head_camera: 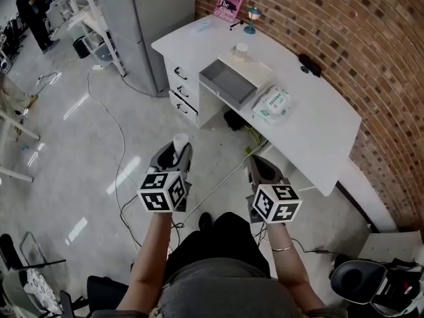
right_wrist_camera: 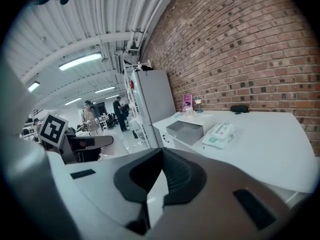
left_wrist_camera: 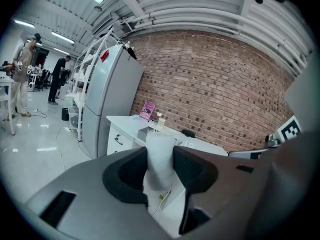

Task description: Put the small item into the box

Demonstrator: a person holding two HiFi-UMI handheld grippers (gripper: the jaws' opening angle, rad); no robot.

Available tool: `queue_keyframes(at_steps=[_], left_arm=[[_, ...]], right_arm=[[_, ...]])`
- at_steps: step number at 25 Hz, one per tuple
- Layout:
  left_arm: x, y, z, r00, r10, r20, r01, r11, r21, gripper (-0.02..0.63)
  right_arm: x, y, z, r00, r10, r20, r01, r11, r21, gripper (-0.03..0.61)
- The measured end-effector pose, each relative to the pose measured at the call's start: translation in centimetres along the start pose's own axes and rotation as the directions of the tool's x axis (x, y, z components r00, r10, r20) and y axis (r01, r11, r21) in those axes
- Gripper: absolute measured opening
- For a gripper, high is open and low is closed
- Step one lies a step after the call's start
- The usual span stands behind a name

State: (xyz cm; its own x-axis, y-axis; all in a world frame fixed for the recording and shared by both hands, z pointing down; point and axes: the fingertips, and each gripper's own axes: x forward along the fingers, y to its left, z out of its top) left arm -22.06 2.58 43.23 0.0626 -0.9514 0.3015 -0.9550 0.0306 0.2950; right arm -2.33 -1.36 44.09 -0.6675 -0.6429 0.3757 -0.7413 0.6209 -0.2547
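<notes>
The small item (head_camera: 179, 142) (left_wrist_camera: 160, 159), a white, roughly cylindrical piece, is clamped between the 2 jaws of the left gripper (head_camera: 175, 154) (left_wrist_camera: 160, 156). It is held out over the floor, well apart from the desk (head_camera: 318, 128). The pads press on its 2 sides. Its long axis stands upright, crossing the line of the jaws, and its rounded top rises above them.

The right gripper (head_camera: 262, 168) (right_wrist_camera: 161, 156) is level with the left one and a little apart from it. Its jaws are drawn together at the tips with nothing between them.

Ahead of both grippers lies a stretch of bare grey floor (head_camera: 73, 138), crossed by 1 white cable (head_camera: 121, 144) on the left. Beyond it runs the desk's curved front edge.

The box (head_camera: 227, 85) (right_wrist_camera: 185, 131), grey and open at the top, sits at that near edge, beside the drawer unit (head_camera: 180, 88). A pack of wipes (head_camera: 272, 105) lies just beside the box, toward the desk's long bare end. A small jar (head_camera: 241, 50) stands behind the box.

A tall grey fridge (head_camera: 146, 18) closes off the desk's left end. The brick wall (head_camera: 344, 38) runs along its far side.
</notes>
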Motion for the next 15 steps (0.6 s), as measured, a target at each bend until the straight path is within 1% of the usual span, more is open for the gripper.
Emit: queue_keyframes(at_steps=[4, 10, 15], left_arm=[[1.2, 0.2, 0.8, 1.000, -0.004, 0.006, 0.004, 1.000, 0.019, 0.172], [3.5, 0.1, 1.0, 1.000, -0.015, -0.020, 0.015, 0.999, 0.045, 0.172], [6.2, 0.2, 1.6, 0.999, -0.011, -0.037, 0.013, 0.998, 0.064, 0.172]], right_arm=[[0.4, -0.9, 0.9, 1.000, -0.016, 0.014, 0.016, 1.000, 0.005, 0.006], [1.4, -2.8, 1.3, 0.999, -0.039, 0.016, 0.039, 0.999, 0.031, 0.006], [3.3, -4.7, 2.3, 0.999, -0.047, 0.018, 0.046, 0.998, 0.045, 0.006]])
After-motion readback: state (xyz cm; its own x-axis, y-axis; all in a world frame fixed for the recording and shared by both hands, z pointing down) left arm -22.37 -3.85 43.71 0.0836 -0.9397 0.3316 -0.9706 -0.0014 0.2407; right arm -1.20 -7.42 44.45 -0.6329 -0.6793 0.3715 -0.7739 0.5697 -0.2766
